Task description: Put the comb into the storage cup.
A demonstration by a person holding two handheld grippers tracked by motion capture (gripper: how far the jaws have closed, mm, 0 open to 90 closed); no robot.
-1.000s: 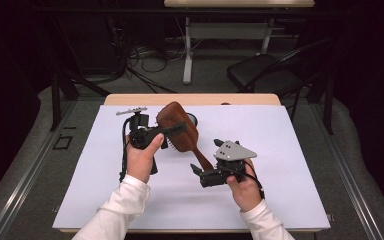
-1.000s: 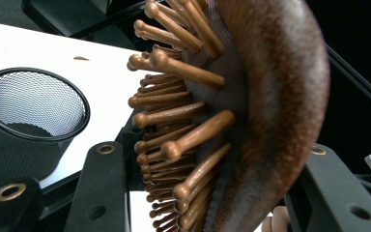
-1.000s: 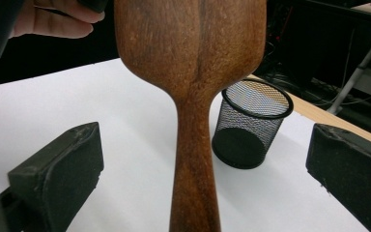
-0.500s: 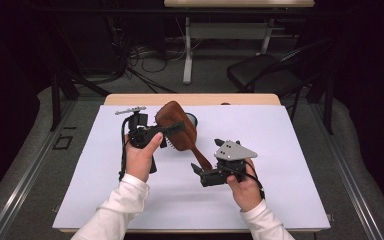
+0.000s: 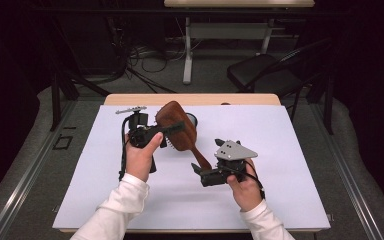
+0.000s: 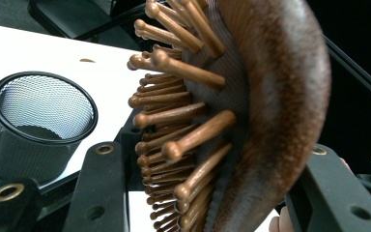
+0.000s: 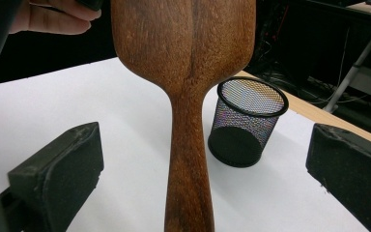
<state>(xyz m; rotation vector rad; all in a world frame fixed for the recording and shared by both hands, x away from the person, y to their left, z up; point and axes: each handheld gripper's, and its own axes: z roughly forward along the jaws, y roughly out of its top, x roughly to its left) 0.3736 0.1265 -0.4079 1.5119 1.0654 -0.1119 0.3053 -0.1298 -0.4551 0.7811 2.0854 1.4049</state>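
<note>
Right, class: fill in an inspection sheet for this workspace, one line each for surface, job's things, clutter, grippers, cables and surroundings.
Surface: white sheet over a wooden table.
Job's things: wooden paddle hairbrush, held off the sheet; black mesh cup, upright, empty.
Clutter: nothing seen.
Grippers: left gripper shut on the brush head; right gripper open, jaws either side of the handle, apart from it.
Cables: black lead trailing from left gripper; loose cables on the floor.
Surroundings: dark room, black chair, grey floor.

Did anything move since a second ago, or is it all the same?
Nothing visibly changed. The left hand-held gripper still clamps the head of the wooden hairbrush, holding it above the table. The right hand-held gripper stays open with its jaws on either side of the brush handle, not pressing it. The black mesh cup sits where it was.
</note>
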